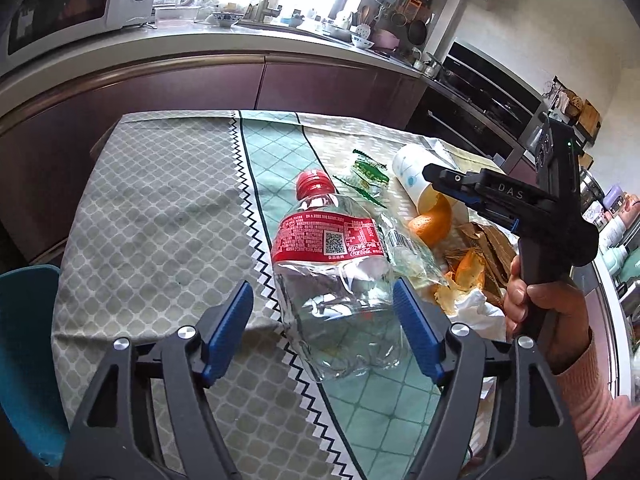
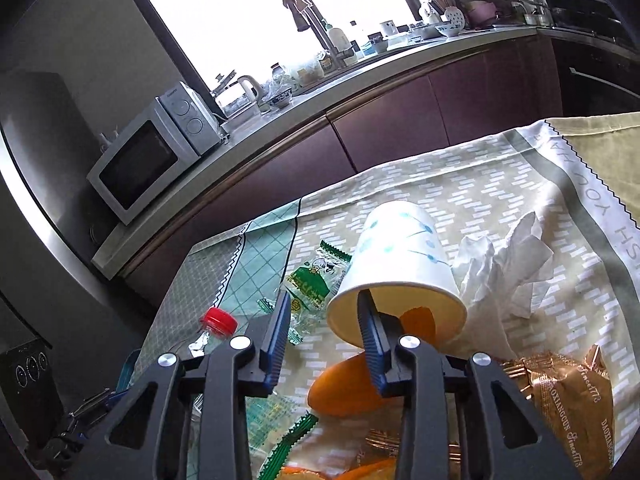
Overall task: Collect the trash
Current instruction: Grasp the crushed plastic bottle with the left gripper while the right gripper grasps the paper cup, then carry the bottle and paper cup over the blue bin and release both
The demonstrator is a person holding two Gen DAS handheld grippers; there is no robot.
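Now both tools close in on the trash pile

Now the trash lies in one loose heap on the desk (image 1: 160,208), which is covered with a patterned cloth, so both tools can reach it from the near edge. The empty plastic bottle (image 1: 340,280) lies on its side, red cap pointing away, and this makes its crushed body easy to take from the bottom end. The left hand-held gripper (image 1: 322,330) is wide open, with one blue pad on each side of the bottle's lower part; the right pad seems to be at the plastic, but I cannot tell if it really touches. Nothing is held yet.

The paper cup (image 2: 400,264) is tipped over with its mouth toward the right camera, and orange peel (image 2: 348,388) lies at its opening and partly inside. The right hand-held gripper (image 2: 326,344) is open to a middle width. Its right finger reaches into the cup's mouth and its left finger stays outside, so the cup's wall stands between them; I judge it is preparing to pinch the rim. It carries nothing so far.

Beside the cup lie a crumpled white tissue (image 2: 508,268), a green snack wrapper (image 2: 316,280) and a brown foil packet (image 2: 568,392), all waiting on the cloth.
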